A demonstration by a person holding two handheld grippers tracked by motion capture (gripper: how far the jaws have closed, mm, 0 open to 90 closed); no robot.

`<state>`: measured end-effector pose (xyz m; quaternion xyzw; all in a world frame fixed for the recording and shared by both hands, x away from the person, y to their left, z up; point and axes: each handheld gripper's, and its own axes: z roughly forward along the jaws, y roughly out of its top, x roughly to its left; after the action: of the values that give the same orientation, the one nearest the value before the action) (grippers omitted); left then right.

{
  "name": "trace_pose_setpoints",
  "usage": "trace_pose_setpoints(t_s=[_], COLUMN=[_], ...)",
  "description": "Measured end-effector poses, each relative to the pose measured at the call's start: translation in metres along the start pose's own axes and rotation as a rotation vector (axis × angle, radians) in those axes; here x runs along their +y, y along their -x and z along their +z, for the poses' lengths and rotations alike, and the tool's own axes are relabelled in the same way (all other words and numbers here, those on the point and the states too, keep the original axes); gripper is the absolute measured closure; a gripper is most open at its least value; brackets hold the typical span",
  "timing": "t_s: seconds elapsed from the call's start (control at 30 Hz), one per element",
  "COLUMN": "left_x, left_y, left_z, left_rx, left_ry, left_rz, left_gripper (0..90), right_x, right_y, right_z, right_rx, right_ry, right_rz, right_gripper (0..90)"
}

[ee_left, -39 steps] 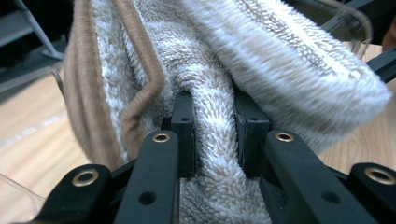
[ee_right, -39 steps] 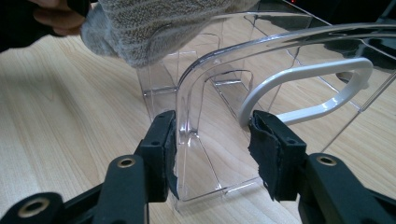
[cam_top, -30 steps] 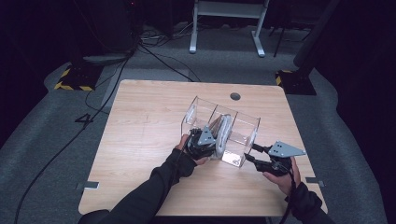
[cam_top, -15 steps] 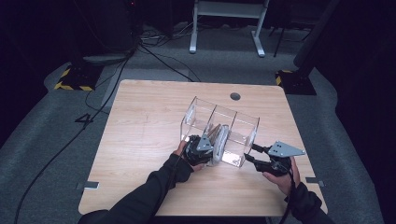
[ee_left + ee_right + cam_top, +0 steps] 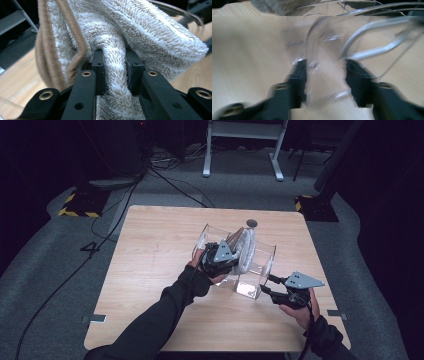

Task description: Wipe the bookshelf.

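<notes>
Fingers [image 5: 98, 71] of the left gripper [image 5: 115, 72] are clamped tight on a fold of the fluffy grey-white terry towel with a brown edge [image 5: 140, 32], held above the clear plastic compartment organiser [image 5: 260, 257] on the wooden surface [image 5: 150, 250]. Right gripper [image 5: 325, 75] fingers have just been closing around the organiser's near end wall, which stands between them; contact is too blurred to tell. From the left fingers the towel's length hangs down toward the organiser's compartments.

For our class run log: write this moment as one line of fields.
left gripper: shut on towel, over clear organiser | right gripper: jaws astride organiser's end wall, just been closing | table: wooden
</notes>
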<state>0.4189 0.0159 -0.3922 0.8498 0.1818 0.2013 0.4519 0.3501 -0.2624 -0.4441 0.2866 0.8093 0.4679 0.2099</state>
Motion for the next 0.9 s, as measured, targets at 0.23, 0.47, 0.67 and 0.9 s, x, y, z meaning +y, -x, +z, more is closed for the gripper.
trace_pose_setpoints(t_s=[0.23,0.47,0.67,0.9], left_x=[0.000,-0.016,-0.038,-0.045], left_y=[-0.013,-0.011,-0.004,0.007], left_z=[0.006,0.007,0.014,0.010], left_rx=[0.019,0.017,0.014,0.042], left_ry=[-0.032,-0.057,-0.108,-0.106], left_rz=[-0.027,-0.040,-0.035,0.004], left_gripper=[74.2,74.3,74.3,74.3], right_x=[-0.009,-0.003,0.006,0.016], right_y=[-0.020,-0.006,-0.004,0.005], right_z=[0.023,0.007,0.000,-0.002], right_rx=[0.009,0.008,0.000,0.015], right_ry=[-0.131,-0.044,0.027,0.071], right_rz=[-0.112,-0.062,-0.066,-0.056], right_gripper=[69.8,48.0,41.1,35.6])
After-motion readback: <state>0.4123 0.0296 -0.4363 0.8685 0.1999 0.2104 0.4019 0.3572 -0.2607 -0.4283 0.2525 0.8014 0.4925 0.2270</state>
